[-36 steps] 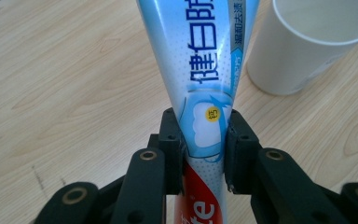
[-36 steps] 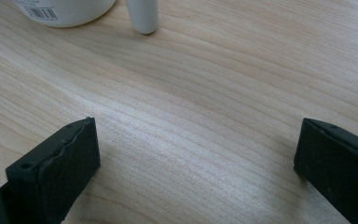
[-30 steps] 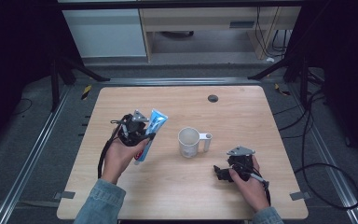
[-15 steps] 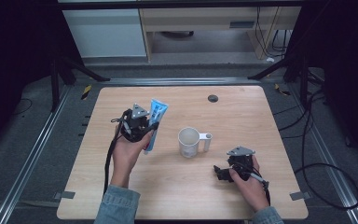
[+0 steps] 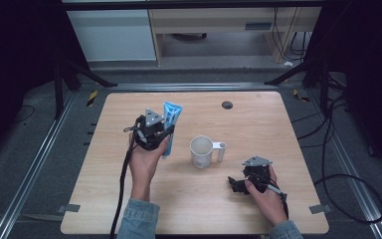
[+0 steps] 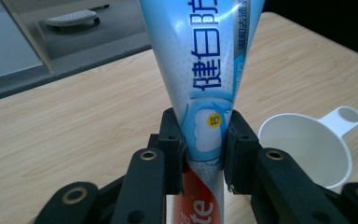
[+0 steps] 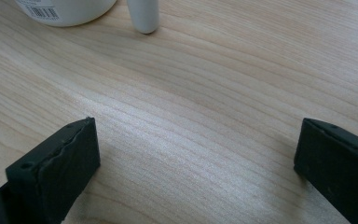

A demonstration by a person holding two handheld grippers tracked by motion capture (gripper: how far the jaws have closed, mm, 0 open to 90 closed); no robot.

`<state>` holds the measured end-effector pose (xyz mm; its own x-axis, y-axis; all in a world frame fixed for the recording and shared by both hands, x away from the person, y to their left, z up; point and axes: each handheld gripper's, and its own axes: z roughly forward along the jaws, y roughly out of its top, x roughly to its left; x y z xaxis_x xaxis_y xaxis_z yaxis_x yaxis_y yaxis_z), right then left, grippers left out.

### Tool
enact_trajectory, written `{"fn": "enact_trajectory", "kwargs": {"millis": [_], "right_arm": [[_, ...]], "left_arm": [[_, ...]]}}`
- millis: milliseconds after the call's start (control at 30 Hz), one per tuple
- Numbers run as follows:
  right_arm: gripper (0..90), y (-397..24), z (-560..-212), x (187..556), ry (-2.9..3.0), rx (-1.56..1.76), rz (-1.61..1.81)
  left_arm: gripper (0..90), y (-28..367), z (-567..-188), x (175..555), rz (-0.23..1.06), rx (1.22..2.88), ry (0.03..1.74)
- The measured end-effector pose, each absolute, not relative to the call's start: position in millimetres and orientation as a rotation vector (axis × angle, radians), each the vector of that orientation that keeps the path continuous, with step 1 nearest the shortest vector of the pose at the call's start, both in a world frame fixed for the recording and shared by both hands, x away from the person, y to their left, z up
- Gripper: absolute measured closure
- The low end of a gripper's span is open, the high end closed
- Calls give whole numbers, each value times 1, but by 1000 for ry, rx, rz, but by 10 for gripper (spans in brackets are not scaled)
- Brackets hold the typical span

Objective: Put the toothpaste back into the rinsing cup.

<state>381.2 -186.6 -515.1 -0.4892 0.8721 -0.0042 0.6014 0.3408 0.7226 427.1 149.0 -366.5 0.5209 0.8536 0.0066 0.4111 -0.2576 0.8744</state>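
My left gripper (image 5: 160,135) is shut on a blue and white toothpaste tube (image 5: 169,124), held above the table left of a white cup (image 5: 201,151). In the left gripper view the tube (image 6: 204,70) stands up between the two black pads (image 6: 172,140), its flat crimped end away from the camera, and the cup (image 6: 307,149) lies to the right with its handle pointing away. My right gripper (image 5: 235,183) rests low on the table to the right of the cup, open. Its jaws stand wide apart over bare wood, with the cup's base (image 7: 63,10) and handle (image 7: 143,16) at the top.
The wooden table (image 5: 258,124) has a small dark round disc (image 5: 227,104) near its far edge. Cables trail from both grippers. Beyond the table stand a white cabinet (image 5: 114,35) and a low shelf, with black stand legs at both sides.
The left hand has carried the tube a little to the right, toward the cup, and turned it more upright. The right hand has stayed put.
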Motion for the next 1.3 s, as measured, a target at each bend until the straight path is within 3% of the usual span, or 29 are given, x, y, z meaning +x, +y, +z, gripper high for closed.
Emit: {"fn": "enact_trajectory", "kwargs": {"millis": [667,1300], "right_arm": [[4,-187,-515,381,2220,1297,946],[4,-187,-515,381,2219,1296,944]], "left_arm": [[717,124,-361,397,787,1722,1069],[721,111,-347,385,817,1620,1020]]}}
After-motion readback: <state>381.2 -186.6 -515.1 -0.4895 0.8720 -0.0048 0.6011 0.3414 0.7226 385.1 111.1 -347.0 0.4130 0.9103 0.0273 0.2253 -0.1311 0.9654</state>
